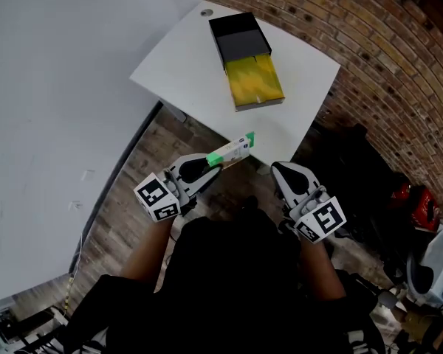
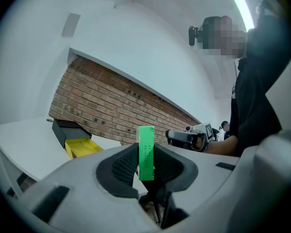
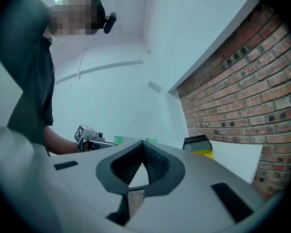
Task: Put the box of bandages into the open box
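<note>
green-ended box of bandages sits clamped in the left gripper, held level and end-first, likely for sliding into the open box well ahead on the white worktop. right gripper is closed on nothing.

Likely an office or studio: brick wall, white table, wood-plank floor.

A white table stands beside a brick wall over a wood-plank floor.
</note>
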The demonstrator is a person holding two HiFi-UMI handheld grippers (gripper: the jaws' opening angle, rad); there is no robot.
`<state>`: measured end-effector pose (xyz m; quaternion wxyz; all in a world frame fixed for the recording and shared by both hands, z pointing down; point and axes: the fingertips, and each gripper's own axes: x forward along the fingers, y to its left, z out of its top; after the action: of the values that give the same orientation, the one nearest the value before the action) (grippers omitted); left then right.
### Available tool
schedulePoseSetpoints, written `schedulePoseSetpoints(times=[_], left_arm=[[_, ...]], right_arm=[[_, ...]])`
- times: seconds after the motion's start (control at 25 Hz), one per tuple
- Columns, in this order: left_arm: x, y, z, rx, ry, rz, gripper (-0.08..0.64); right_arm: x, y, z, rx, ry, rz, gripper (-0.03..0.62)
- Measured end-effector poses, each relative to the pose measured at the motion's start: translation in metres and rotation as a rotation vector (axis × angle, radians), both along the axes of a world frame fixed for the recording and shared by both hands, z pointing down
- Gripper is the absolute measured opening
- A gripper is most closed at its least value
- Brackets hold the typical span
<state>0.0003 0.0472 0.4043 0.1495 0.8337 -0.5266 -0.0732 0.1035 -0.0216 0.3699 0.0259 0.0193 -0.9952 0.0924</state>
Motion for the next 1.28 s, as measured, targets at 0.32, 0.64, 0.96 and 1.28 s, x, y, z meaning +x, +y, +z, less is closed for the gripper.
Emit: schedulePoseSetpoints(times=[0.32,0.64,0.96,1.28], left_arm=[[0.007,-0.050,0.004,-0.023,-0.003,0.004,0.095],[-0.024,-0.094,0.014,-0.084,-0.021,0.019,0.095],[-0.077,-0.150,0.026,-0.116,0.003,0.093,0.095],[-0.136,-0.217,0.023,-0.134,0.014,0.244,0.095]], right_arm=[[0.011,-0.050,0.008,-0.011,-0.027,0.009,0.006],[0.008,-0.092,0.018,-0.036,-0.027,0.091,0.006],[-0.021,-0.130,0.029,-0.050,0.013,0.212,0.006],[-0.073,-0.183,0.023,-0.029,0.057,0.357,0.006]])
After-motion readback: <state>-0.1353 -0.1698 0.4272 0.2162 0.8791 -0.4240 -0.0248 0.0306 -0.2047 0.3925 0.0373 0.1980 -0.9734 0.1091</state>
